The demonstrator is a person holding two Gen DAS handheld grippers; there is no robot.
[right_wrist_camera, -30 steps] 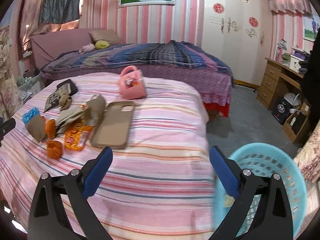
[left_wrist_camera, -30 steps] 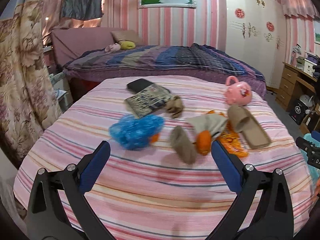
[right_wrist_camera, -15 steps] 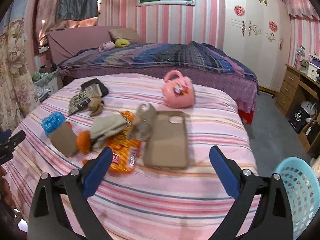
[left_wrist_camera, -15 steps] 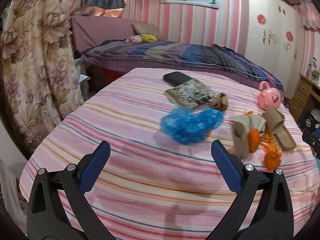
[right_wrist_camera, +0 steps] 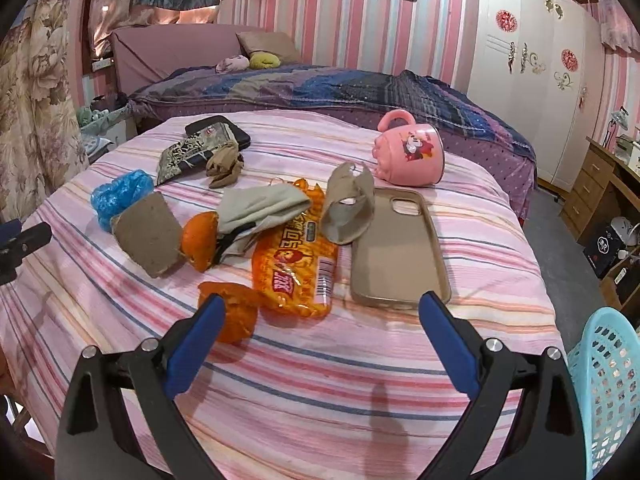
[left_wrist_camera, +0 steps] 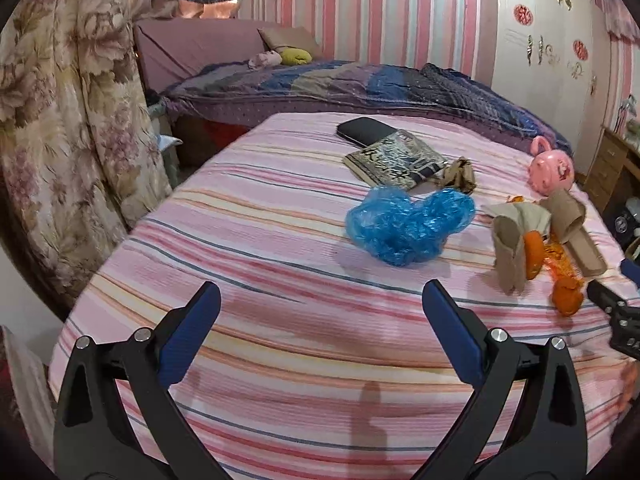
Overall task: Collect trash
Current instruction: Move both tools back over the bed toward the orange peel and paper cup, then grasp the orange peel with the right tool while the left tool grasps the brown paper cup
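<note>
The orange snack wrapper [right_wrist_camera: 294, 268] lies mid-bed [right_wrist_camera: 360, 380] with orange peel [right_wrist_camera: 236, 314] at its 8 o'clock, just beside the right gripper [right_wrist_camera: 320, 322], fingers spread wide, empty. Blue plastic bag [left_wrist_camera: 408, 226] sits at 1 o'clock of the left gripper [left_wrist_camera: 320, 312], fingers also wide apart. Blue basket [right_wrist_camera: 608, 384] at 4 o'clock
</note>
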